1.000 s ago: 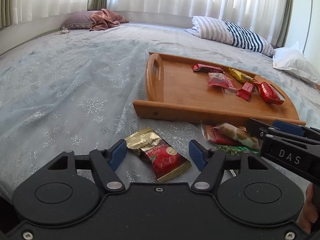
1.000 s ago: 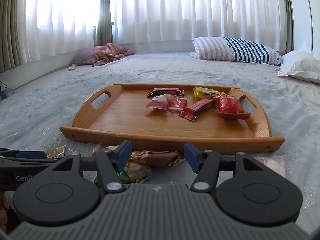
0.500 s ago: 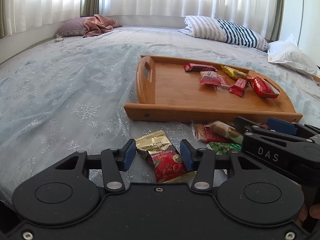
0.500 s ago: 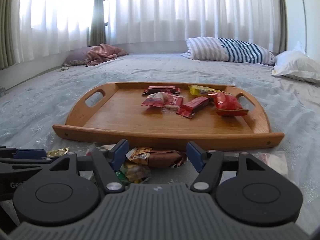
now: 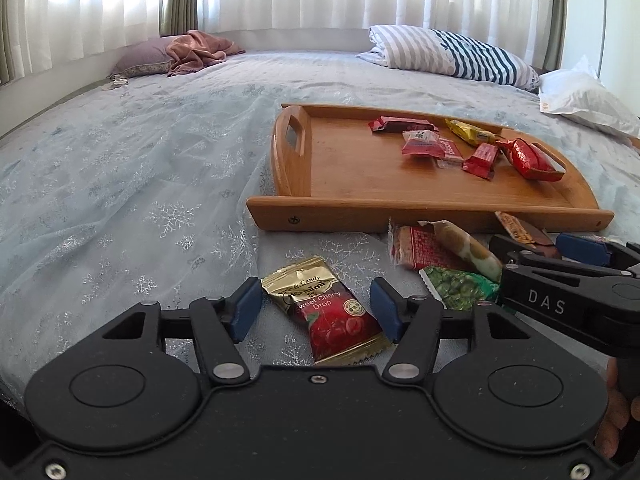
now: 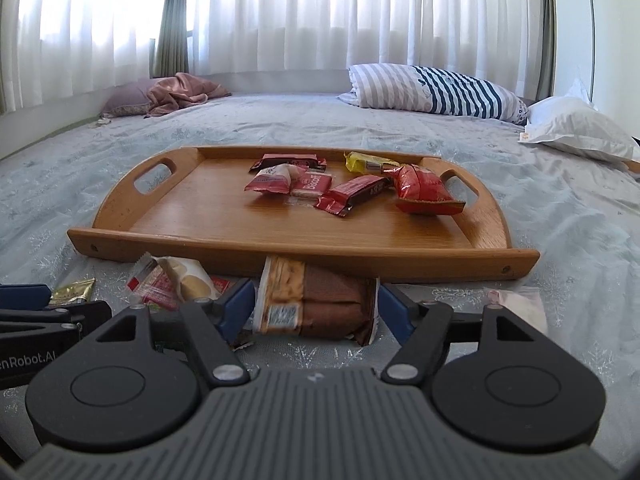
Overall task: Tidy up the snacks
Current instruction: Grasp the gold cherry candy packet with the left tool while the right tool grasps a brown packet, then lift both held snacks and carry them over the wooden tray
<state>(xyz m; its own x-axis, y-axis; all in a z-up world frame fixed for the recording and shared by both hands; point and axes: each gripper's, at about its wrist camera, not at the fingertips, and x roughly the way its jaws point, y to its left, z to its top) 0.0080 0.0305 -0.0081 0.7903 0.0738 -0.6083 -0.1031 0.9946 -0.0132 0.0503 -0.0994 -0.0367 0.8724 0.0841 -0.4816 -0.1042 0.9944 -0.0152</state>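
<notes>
A wooden tray [image 5: 360,196] [image 6: 280,240] lies on the bed and holds several red and yellow snack packets [image 6: 352,192]. In front of it lie loose snacks. My left gripper [image 5: 316,308] is open, its pads on either side of a gold and red cherry drop packet [image 5: 328,312] that lies on the sheet. My right gripper [image 6: 316,308] is open around a brown snack bar packet [image 6: 316,300] by the tray's front edge. It also shows at the right of the left wrist view [image 5: 568,264]. A red cracker packet [image 5: 436,248] and a green pea packet [image 5: 460,284] lie between the two.
A pale blue snowflake bedspread [image 5: 120,184] covers the bed. A striped pillow [image 6: 432,92] and a white pillow [image 6: 576,128] lie at the back right, a purple pillow with a pink cloth [image 6: 172,94] at the back left. A pale pink packet [image 6: 516,300] lies right of my right gripper.
Both grippers have dropped and moved forward. The left now straddles the cherry drop packet. The right now has the brown bar between its pads.
</notes>
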